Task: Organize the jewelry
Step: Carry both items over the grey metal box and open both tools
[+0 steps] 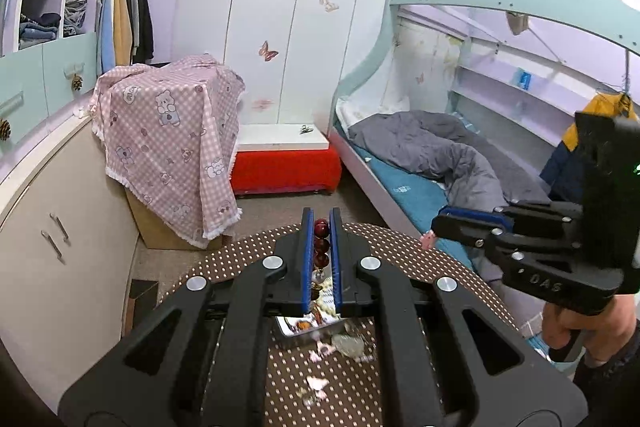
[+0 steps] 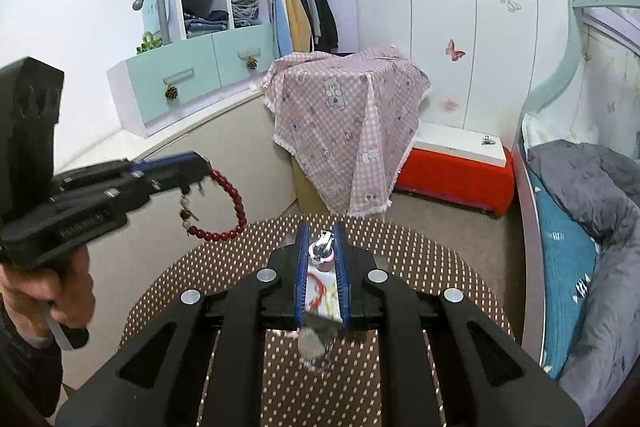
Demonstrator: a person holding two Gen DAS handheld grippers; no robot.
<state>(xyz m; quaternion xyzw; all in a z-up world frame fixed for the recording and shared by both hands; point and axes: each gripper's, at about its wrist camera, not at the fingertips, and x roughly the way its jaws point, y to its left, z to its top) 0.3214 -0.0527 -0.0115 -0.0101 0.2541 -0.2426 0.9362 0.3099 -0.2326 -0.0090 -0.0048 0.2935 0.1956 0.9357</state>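
Observation:
My left gripper (image 1: 321, 218) is shut on a dark red bead bracelet (image 1: 321, 242). In the right wrist view that left gripper (image 2: 203, 169) is held up at the left, and the bracelet (image 2: 230, 205) hangs from it as a loop with a small charm. My right gripper (image 2: 322, 227) is shut on a small pink and silver trinket (image 2: 322, 250). Seen from the left wrist, the right gripper (image 1: 435, 227) is at the right with the pink trinket (image 1: 428, 240) poking from its tip. Both are raised above the round dotted table (image 1: 240, 259).
A small tray of jewelry (image 1: 310, 327) lies on the table under the grippers, with loose pieces (image 1: 318, 383) near it. Beyond the table are a box under a pink checked cloth (image 1: 168, 143), a red bench (image 1: 286, 169), a bunk bed (image 1: 420, 155) and cabinets (image 1: 52, 247).

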